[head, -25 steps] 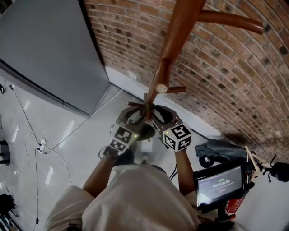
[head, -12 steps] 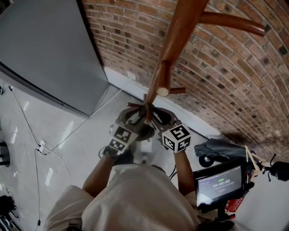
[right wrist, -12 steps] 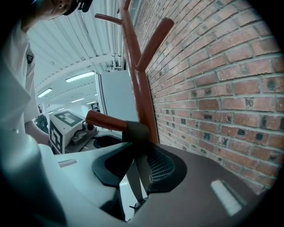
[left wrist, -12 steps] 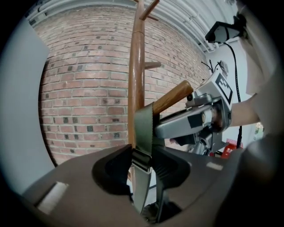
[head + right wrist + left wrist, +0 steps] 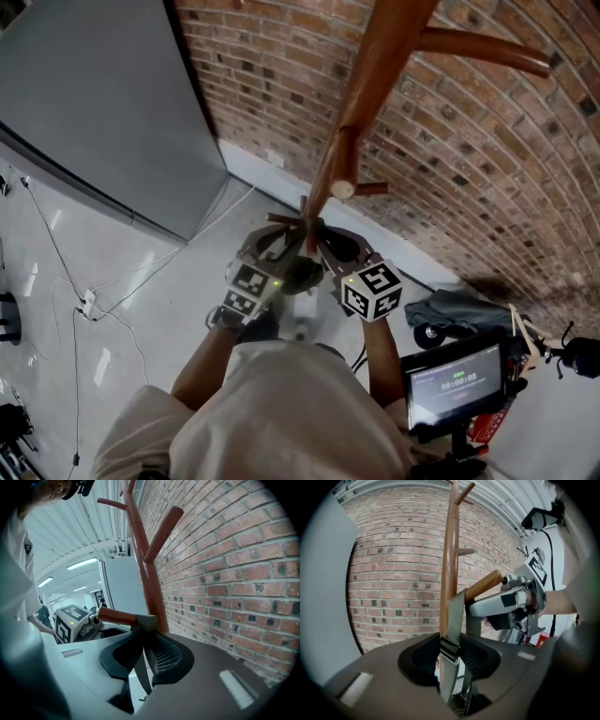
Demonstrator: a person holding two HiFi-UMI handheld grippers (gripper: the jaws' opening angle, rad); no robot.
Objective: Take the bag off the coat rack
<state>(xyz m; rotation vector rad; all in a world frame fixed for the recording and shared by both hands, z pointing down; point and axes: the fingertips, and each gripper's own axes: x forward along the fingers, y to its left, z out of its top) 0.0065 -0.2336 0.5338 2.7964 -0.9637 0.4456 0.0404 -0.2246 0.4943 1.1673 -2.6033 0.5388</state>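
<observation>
Bag strap [image 5: 452,630] hangs at 6 o'clock off a low peg [image 5: 485,584] of the coat rack [image 5: 375,75]. It runs between the jaws of left gripper [image 5: 451,660] and right gripper [image 5: 143,660]. Both closing, neither clamped yet. Likely exit: along the peg to its tip, 2 o'clock in left gripper view.

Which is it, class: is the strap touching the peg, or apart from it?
Touching. The right gripper view shows the strap draped over the peg and hanging down from it.
</observation>
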